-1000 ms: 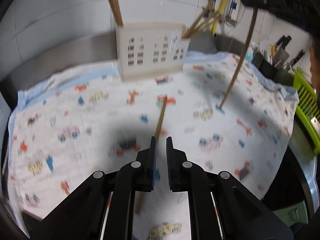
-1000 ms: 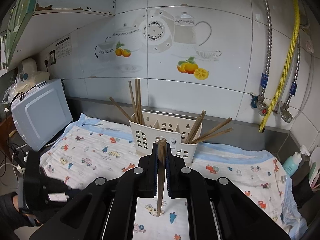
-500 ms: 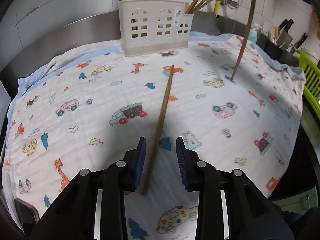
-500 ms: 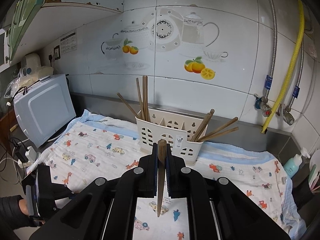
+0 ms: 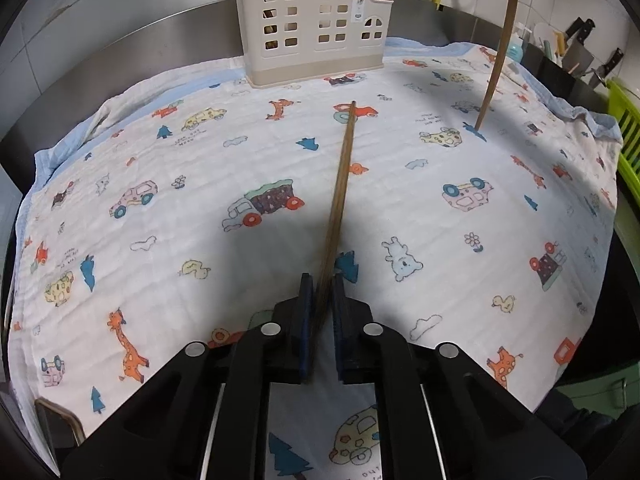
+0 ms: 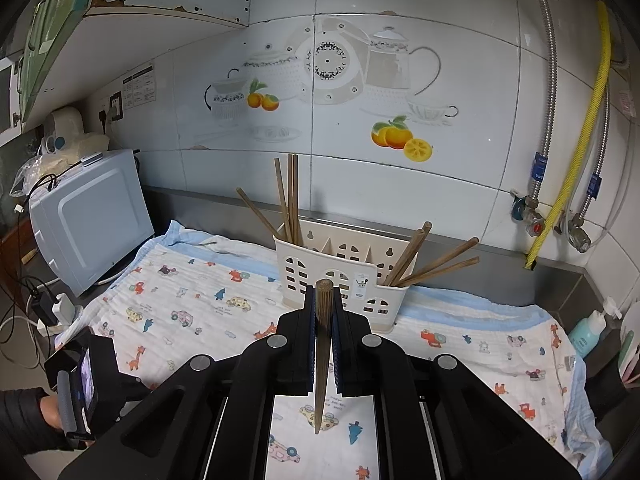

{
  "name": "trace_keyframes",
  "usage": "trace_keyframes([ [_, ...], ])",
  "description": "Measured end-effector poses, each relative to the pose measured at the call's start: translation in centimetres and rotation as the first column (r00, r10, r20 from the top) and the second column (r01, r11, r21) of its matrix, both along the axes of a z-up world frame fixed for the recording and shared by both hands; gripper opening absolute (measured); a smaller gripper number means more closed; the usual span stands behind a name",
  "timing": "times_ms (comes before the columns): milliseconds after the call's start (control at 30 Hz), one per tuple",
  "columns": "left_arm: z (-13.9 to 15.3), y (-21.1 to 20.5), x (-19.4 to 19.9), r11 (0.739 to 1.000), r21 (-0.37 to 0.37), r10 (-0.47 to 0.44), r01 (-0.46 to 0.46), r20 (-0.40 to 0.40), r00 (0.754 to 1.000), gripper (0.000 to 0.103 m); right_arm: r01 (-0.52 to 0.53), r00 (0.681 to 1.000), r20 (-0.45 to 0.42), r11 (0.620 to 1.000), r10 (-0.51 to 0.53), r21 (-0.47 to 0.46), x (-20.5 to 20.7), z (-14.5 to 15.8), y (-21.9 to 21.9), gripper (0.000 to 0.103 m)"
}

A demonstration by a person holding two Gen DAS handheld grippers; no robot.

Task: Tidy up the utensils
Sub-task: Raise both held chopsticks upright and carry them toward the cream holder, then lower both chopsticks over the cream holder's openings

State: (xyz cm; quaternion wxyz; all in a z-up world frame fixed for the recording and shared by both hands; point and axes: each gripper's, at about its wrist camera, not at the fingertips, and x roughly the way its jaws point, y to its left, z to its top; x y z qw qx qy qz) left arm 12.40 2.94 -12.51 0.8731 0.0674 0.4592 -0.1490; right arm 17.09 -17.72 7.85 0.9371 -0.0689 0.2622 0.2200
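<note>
A brown chopstick (image 5: 340, 196) lay lengthwise down the middle of the left wrist frame on the printed cloth (image 5: 160, 168), its near end between the pads of the left gripper (image 5: 320, 300), whose jaws had just been closing and now clenched it, so the step in hand looked like the pick-up. The right gripper (image 6: 323, 312) gripped a second chopstick (image 6: 322, 360) upright at lower centre. Next, each stick seemingly needed lifting into the cream holder (image 5: 312, 28) at the top, between sticks already leaning there; the microwave (image 6: 92, 216) stood clear at left.
</note>
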Motion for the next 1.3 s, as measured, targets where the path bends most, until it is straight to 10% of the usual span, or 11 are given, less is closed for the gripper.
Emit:
trace_keyframes([
  [633, 10.2, -0.4, 1.7, 0.987, -0.161, 0.029, 0.012, 0.255, 0.967, 0.005, -0.015, 0.998, 0.058, 1.000, 0.014, 0.020, 0.2, 2.8, 0.6, 0.007],
  [1300, 19.7, -3.3, 9.0, 0.991, -0.125, -0.001, 0.050, 0.367, 0.930, 0.005, 0.032, 0.981, 0.192, 0.999, -0.036, 0.021, 7.8, 9.9, 0.1, 0.007],
])
